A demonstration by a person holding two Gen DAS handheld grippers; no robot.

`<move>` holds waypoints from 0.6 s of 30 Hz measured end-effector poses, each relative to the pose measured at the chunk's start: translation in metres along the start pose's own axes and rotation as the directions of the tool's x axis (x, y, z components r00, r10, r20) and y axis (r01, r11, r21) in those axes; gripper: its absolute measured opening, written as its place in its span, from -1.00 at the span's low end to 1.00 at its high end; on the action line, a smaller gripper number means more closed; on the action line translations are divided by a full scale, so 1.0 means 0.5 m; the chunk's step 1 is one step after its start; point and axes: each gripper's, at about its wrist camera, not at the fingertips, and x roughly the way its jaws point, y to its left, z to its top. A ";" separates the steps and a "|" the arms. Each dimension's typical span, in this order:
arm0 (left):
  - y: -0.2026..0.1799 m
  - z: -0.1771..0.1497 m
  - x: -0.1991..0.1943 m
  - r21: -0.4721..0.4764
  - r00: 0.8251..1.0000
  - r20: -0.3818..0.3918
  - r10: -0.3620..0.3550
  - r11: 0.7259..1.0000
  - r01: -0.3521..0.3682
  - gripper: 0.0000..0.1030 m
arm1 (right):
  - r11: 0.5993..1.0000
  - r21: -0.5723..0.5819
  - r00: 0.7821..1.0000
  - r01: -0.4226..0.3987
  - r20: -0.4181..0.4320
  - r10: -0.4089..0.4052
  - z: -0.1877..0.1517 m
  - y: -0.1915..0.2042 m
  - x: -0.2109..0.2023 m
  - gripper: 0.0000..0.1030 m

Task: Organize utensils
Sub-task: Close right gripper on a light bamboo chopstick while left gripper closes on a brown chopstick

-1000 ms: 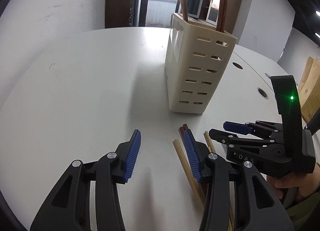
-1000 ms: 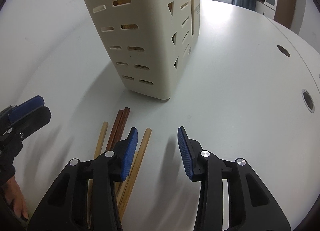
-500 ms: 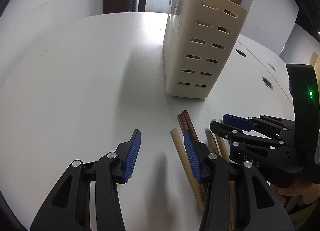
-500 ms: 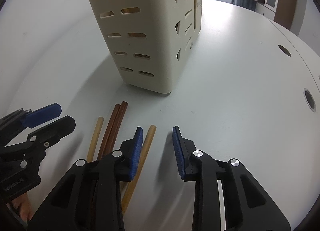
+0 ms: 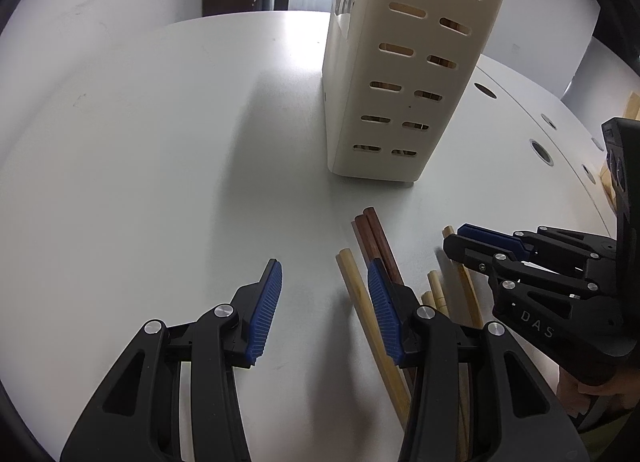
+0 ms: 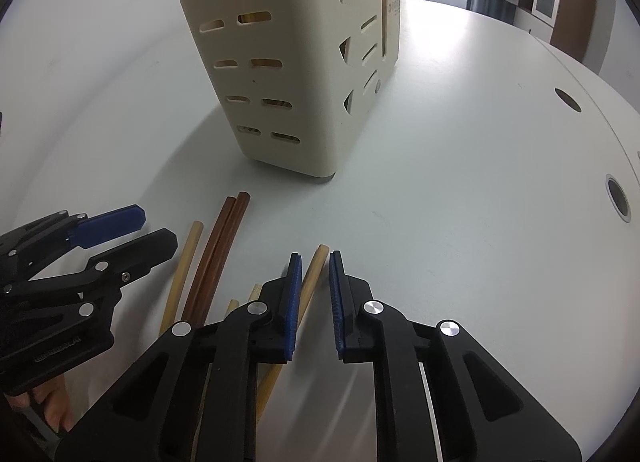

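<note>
On a white table (image 6: 460, 182), the right gripper (image 6: 312, 294) has just been narrowing its jaws around the tip of a pale chopstick (image 6: 310, 282); a sliver of gap shows on the right side, so the pads do not appear to press it yet. The step in hand looks like the pick-up of one chopstick from the loose pile. Next, the jaws need to finish pinching, then lift and tip the stick upright. Beside it, the left gripper (image 5: 324, 310) hangs released, a second pale chopstick (image 5: 360, 302) between its blue pads (image 5: 266, 310), untouched. The loose chopsticks, pale ones and a dark brown pair (image 6: 216, 254), lie flat, long axes running away from the grippers, far ends pointing toward the holder. Beyond stands the cream slotted utensil holder (image 6: 280, 62), upright, with sticks already visible through its slots.
</note>
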 end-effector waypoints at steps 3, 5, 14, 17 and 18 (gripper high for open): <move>-0.003 0.000 0.007 0.003 1.000 -0.008 0.005 1.000 -0.005 -0.13 | 1.000 0.000 1.000 -0.006 0.003 0.006 -0.002 -0.009 -0.001 -0.76; -0.011 0.000 0.013 0.008 1.000 -0.014 0.008 1.000 -0.008 -0.13 | 1.000 0.002 1.000 -0.009 0.006 0.009 -0.004 -0.016 -0.002 -0.77; -0.033 0.002 0.030 0.034 0.999 -0.021 0.044 0.998 -0.043 -0.13 | 1.000 -0.003 1.000 0.007 -0.001 -0.007 -0.014 -0.010 -0.015 -0.79; -0.049 0.001 0.034 0.059 0.998 -0.030 0.062 0.996 -0.060 -0.13 | 1.000 0.004 1.000 0.002 -0.008 -0.002 -0.016 -0.014 -0.017 -0.78; -0.055 -0.001 0.034 0.076 0.997 -0.032 0.069 0.995 -0.067 -0.13 | 1.000 0.004 1.000 0.003 -0.007 -0.003 -0.011 -0.023 -0.013 -0.78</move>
